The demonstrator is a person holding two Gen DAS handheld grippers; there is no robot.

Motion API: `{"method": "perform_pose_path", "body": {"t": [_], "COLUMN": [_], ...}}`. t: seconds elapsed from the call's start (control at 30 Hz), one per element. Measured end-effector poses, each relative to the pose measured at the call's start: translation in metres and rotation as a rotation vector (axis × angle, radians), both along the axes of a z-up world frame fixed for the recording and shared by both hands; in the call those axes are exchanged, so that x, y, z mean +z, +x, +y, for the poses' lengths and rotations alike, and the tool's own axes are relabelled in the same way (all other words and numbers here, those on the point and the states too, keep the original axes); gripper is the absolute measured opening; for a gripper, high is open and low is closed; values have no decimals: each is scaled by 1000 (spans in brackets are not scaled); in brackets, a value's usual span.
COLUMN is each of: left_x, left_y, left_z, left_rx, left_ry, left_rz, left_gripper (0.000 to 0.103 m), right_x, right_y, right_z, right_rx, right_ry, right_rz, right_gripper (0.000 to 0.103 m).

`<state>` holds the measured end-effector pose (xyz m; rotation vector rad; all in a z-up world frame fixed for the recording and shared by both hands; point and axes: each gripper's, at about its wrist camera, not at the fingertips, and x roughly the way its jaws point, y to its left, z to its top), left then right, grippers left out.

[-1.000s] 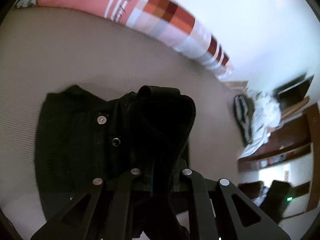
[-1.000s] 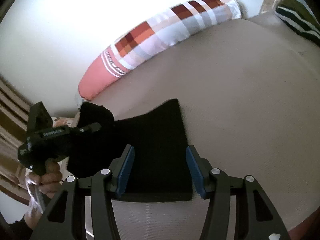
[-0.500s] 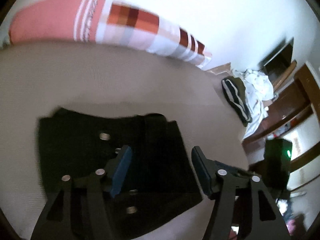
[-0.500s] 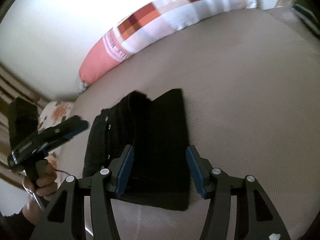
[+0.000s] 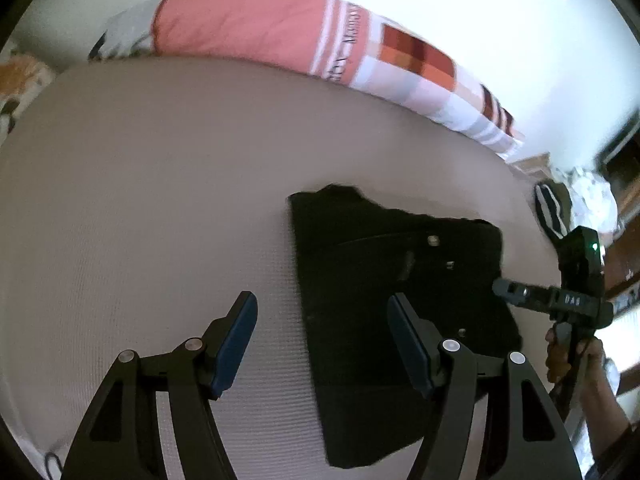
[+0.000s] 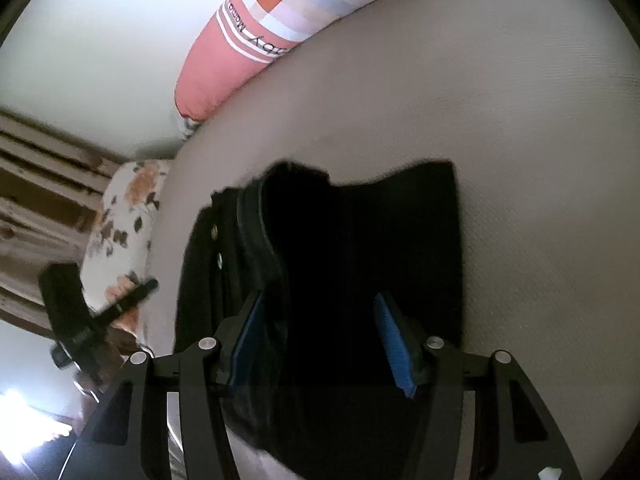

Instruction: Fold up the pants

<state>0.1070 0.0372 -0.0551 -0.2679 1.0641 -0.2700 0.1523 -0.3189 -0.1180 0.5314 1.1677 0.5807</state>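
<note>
The black pants [image 5: 400, 280] lie folded into a compact rectangle on the beige bed [image 5: 160, 200], metal buttons showing on top. My left gripper [image 5: 322, 340] is open and empty, hovering over the bed at the pants' left edge. My right gripper [image 6: 320, 340] is open, its blue pads [image 6: 394, 344] straddling the near part of the folded pants [image 6: 360, 240]; whether it touches the cloth cannot be told. The right gripper also shows in the left wrist view [image 5: 568, 300], and the left one in the right wrist view [image 6: 92, 312].
A long pink and checked bolster pillow [image 5: 320, 48] lies along the white wall at the back. A floral pillow [image 6: 128, 216] sits at the bed's left end. Striped clothing [image 5: 552, 208] and wooden shelves stand off the right end.
My left gripper let go of the pants fold, opened and drew back to the left. The pants now lie flat and folded. My right gripper came lower over the pants.
</note>
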Motion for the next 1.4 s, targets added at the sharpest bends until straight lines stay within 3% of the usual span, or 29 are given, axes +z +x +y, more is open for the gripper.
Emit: {"method": "perform_pose_path", "body": {"t": [0.07,0.17,0.3,0.43,0.53,0.63,0.73,0.83,0.93,1.0,1.2,1.4], "left_x": [-7,-15,-16,-9,-3,1,-5,-24,-49,-51,-49,-48], "left_y": [0,2,6,11,16,18,19,23,25,20,-3,-21], "left_z": [4,5,1,-9,-21,-35,-50,-60,-66,-66,-72,-71], "left_rx": [16,28,35,22,0,-30,-60,-74,-84,-78,-137,-136], "left_ry": [-14,-20,-32,-53,-52,-36,-15,40,59,58,79,62], "left_rz": [20,40,35,12,-10,-33,-33,11,75,55,59,68], "left_gripper": [68,68,68,68,68,68,68,68,68,68,68,68], "right_x": [-4,-6,26,57,61,42,15,4,10,17,30,41], "right_y": [11,21,5,-17,-30,-33,-31,-30,-31,-39,-83,-116], "right_z": [6,12,13,9,-2,-18,-20,-25,-24,-24,-20,-18], "right_rx": [1,0,-44,-88,-144,-220,-242,-265,-260,-253,-218,-203], "right_ry": [44,98,93,62,16,-19,-146,-114,-131,-160,-257,-270], "right_rz": [6,37,-23,-84,-95,-58,-55,-41,-37,-38,-61,-84], "right_gripper": [50,16,10,9,9,9,10,15,23,28,28,25]}}
